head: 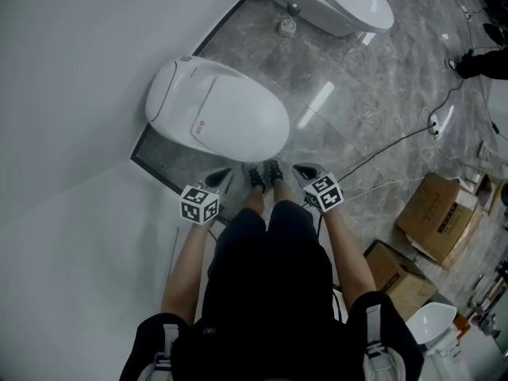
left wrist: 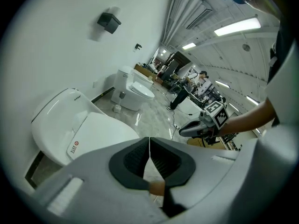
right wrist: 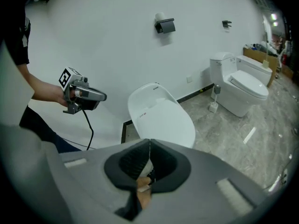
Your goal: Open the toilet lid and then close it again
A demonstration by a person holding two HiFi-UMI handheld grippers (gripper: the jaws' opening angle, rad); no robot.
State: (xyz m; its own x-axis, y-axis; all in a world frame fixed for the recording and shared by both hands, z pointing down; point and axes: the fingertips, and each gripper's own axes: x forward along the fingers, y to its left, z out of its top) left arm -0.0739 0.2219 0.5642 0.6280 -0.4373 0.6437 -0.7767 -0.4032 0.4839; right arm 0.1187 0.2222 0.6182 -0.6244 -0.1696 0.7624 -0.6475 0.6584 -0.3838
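A white toilet (head: 216, 111) stands against the wall with its lid (head: 234, 117) down; it also shows in the left gripper view as the toilet (left wrist: 79, 129) and in the right gripper view as the toilet (right wrist: 161, 118). My left gripper (head: 220, 178) hangs shut just in front of its near end, at the left. My right gripper (head: 305, 171) is shut too, off the bowl's right front. Neither touches the toilet, and nothing lies between the jaws in either gripper view (left wrist: 149, 146) (right wrist: 149, 146). The person's shoes (head: 264, 175) stand between the two grippers.
A second white toilet (head: 341, 0) stands farther along the wall. Black cables (head: 397, 141) run across the marble floor at the right. Cardboard boxes (head: 440, 217) sit at the right edge, and another white fixture (head: 432, 324) is at the lower right.
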